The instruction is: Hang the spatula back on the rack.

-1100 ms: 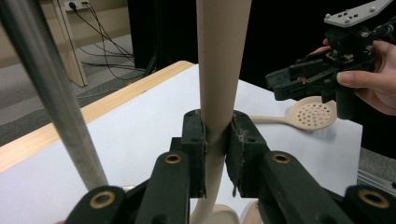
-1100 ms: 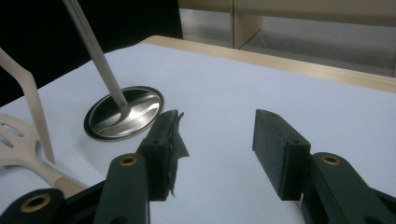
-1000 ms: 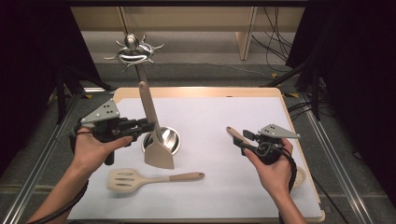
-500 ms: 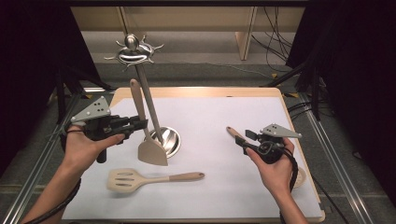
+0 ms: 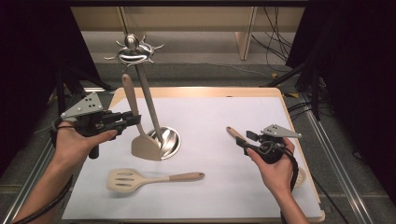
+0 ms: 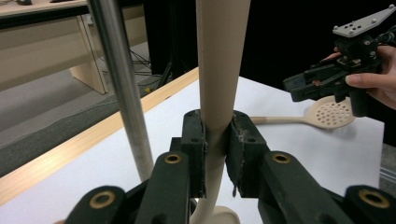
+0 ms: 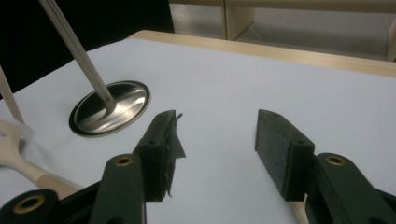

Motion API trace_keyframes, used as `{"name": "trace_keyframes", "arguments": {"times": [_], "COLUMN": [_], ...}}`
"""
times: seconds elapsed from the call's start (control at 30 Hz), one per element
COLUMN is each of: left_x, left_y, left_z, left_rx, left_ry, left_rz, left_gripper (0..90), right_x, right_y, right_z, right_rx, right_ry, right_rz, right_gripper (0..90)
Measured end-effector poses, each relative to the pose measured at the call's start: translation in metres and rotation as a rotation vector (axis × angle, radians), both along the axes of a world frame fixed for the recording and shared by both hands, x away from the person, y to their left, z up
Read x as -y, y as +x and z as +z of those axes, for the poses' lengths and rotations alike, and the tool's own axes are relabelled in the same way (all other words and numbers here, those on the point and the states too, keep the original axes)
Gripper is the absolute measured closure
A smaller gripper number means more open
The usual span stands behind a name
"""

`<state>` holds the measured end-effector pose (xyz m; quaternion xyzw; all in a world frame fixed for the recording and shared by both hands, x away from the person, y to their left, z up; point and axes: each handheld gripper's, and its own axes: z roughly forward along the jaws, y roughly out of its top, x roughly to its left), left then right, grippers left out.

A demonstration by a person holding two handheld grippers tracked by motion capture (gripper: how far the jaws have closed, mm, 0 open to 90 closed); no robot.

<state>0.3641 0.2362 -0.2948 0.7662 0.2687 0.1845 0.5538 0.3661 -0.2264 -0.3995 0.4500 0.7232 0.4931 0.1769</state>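
Observation:
My left gripper (image 5: 132,119) (image 6: 217,127) is shut on the handle of a solid beige turner (image 5: 144,147) (image 6: 219,60). The turner stands nearly upright, just left of the pole of a steel utensil stand (image 5: 150,105) (image 6: 122,88), its blade low by the stand's round base (image 5: 169,140) (image 7: 109,107). My right gripper (image 5: 242,140) (image 7: 217,122) hovers low over the white mat, pointing toward the stand. Its jaws have just been opening, with nothing between them. A beige perforated skimmer (image 5: 232,132) (image 6: 329,112) lies under the right hand.
A beige slotted spatula (image 5: 140,178) lies on the white mat (image 5: 210,112) near the front, handle pointing right. The hooked top of the stand (image 5: 133,49) rises well above the table. The wooden table edge (image 5: 196,91) runs along the back, with dark floor and cables beyond.
My left gripper has carried the turner a little to the left, from in front of the stand's pole to its left side. The right hand has stayed in place.

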Motion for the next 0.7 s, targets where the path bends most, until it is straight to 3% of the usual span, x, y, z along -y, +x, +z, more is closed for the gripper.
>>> {"name": "trace_keyframes", "arguments": {"times": [0.07, 0.17, 0.27, 0.3, 0.5, 0.67, 0.7], "left_x": [-0.003, -0.006, -0.009, -0.01, -0.012, -0.012, -0.011], "left_y": [0.0, -0.001, -0.002, -0.002, 0.005, 0.01, 0.011], "left_z": [-0.001, 0.001, 0.002, 0.003, 0.006, 0.01, 0.01], "left_rx": [-0.002, -0.002, 0.016, 0.019, 0.007, 0.011, 0.008], "left_ry": [-0.001, 0.012, 0.033, 0.036, 0.062, 0.078, 0.074], "left_rz": [-0.002, -0.011, -0.016, -0.021, -0.051, -0.061, -0.06], "left_gripper": [77.1, 77.1, 77.0, 77.0, 77.0, 77.0, 77.1], "right_x": [0.002, 0.001, 0.001, 0.0, -0.003, -0.002, -0.003], "right_y": [0.001, 0.001, 0.004, 0.002, 0.002, 0.002, 0.002], "right_z": [-0.002, -0.004, -0.004, -0.003, -0.003, -0.004, -0.005], "right_rx": [0.022, -0.01, 0.006, -0.011, 0.021, 0.003, -0.013], "right_ry": [-0.027, -0.002, -0.028, -0.034, -0.029, -0.042, -0.02], "right_rz": [-0.001, -0.009, 0.004, -0.012, 0.002, 0.001, -0.006], "right_gripper": [48.9, 48.6, 48.5, 48.4, 47.8, 47.8, 47.8]}}
